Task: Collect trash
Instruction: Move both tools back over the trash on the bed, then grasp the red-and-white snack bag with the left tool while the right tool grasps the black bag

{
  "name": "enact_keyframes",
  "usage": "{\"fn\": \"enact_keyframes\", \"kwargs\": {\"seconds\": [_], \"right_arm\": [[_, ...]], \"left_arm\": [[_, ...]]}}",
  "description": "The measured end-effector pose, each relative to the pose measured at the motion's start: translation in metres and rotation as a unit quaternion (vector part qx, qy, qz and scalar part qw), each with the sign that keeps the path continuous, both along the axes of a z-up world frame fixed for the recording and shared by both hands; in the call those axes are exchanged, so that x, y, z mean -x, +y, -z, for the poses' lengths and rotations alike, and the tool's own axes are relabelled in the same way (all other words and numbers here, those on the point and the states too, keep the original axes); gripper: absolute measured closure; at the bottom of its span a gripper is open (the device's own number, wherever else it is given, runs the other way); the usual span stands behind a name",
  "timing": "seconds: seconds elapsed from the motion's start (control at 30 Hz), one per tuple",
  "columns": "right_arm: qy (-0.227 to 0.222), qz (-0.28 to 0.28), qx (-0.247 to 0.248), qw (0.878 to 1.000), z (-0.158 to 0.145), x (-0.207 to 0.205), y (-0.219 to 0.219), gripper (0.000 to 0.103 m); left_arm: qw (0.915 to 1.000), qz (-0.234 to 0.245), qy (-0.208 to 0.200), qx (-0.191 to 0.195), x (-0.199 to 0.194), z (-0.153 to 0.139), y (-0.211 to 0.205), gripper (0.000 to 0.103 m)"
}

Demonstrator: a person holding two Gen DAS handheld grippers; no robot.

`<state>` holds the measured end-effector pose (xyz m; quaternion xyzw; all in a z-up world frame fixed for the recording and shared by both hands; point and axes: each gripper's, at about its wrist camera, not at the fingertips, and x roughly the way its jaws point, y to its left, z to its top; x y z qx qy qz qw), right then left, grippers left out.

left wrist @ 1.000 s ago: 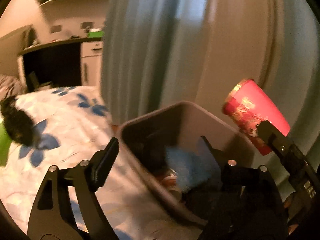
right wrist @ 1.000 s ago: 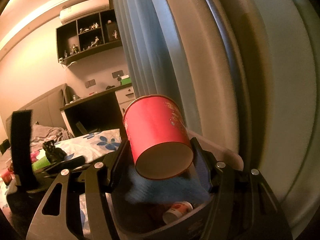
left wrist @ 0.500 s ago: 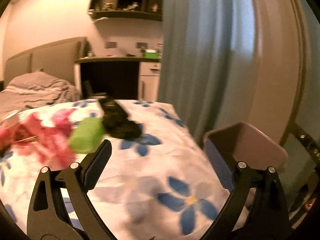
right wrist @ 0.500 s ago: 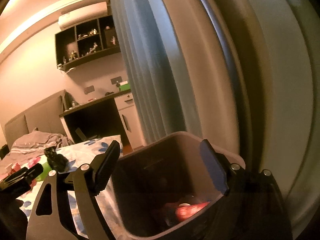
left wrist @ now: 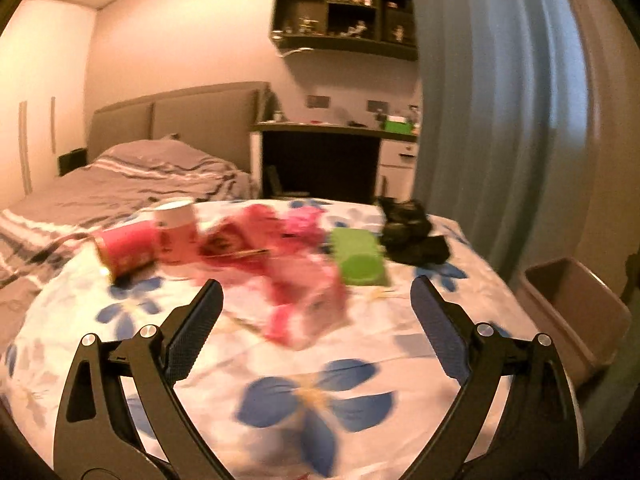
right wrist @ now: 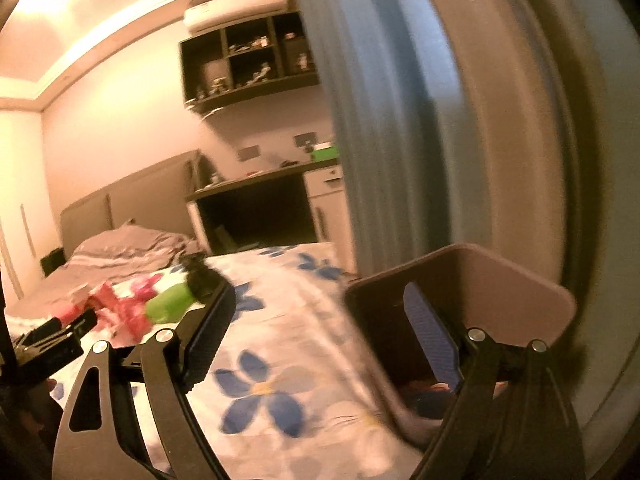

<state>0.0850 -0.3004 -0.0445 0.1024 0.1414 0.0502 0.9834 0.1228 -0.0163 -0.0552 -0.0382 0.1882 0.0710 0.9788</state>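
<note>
Left wrist view first: the left gripper (left wrist: 316, 312) stands spread wide with nothing between its jaws, aimed over the white bedspread with blue flower print (left wrist: 304, 396) at the heap of litter lying across it. There is a red paper cup on its side (left wrist: 126, 250), a white-rimmed pink cup (left wrist: 176, 226) just beside it, a crumpled pink and red wrapper pile (left wrist: 288, 276) in the middle, a bright green rectangular packet (left wrist: 358, 258) to its right, and a dark crumpled black lump (left wrist: 412, 232) touching the packet's far corner. The picture is smeared, so what that black lump is made of I cannot say for sure. The brown plastic waste bin (left wrist: 576, 308) sits off the right edge of the bed, well apart from the pile. Over to the right wrist view: the right gripper (right wrist: 316, 316) has its jaws opening, empty, with the same bin (right wrist: 520, 292) just ahead of its right finger and something reddish lying low inside. So this looks like the turn between a drop and the next pick-up. The likely call now is for the left gripper to travel forward to the nearest wrapper, straddle it with both fingers and close before swinging back toward the bin.
</note>
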Motion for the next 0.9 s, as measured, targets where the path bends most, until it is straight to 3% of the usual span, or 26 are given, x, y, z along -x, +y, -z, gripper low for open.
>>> {"fn": "enact_keyframes", "kwargs": {"seconds": [0.33,0.73,0.9], "right_arm": [[0.011,-0.036,0.009,0.999,0.006,-0.015,0.041,0.02],[0.016,-0.048,0.014,0.999,0.008,-0.032,0.052,0.02],[0.02,-0.056,0.013,0.998,0.009,-0.042,0.059,0.02]], "left_arm": [[0.9982,-0.048,0.006,0.037,0.005,0.0,0.057,0.008],[0.9966,-0.016,0.033,0.074,-0.036,0.005,0.092,0.009],[0.9925,0.028,0.074,0.094,-0.062,0.015,0.106,0.033]]}}
